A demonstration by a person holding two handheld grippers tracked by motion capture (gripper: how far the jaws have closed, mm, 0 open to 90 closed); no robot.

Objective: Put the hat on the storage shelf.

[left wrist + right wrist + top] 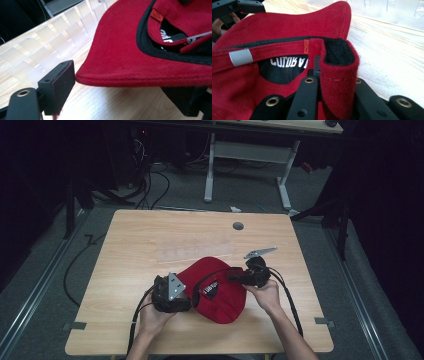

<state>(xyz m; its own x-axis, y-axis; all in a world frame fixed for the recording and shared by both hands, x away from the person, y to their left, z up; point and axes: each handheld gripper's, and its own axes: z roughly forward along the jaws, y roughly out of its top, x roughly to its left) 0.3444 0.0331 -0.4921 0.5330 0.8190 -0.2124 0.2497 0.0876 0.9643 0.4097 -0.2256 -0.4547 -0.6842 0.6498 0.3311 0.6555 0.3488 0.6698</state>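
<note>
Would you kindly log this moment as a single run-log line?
scene: red cap on wooden table | left claw: open, straddling brim | right claw: shut on cap's folded edge | clear rack behind

The cap (220, 292) is deep red, with a black band inside its rim, a small orange tag (306, 46), a silver-grey strip (241, 57) and white lettering on a black label (287, 63). The surface (140, 235) is pale wood grain. The rack (195, 252) is clear, frosted plastic. Both tongs are black with brass-coloured rivets.
</note>
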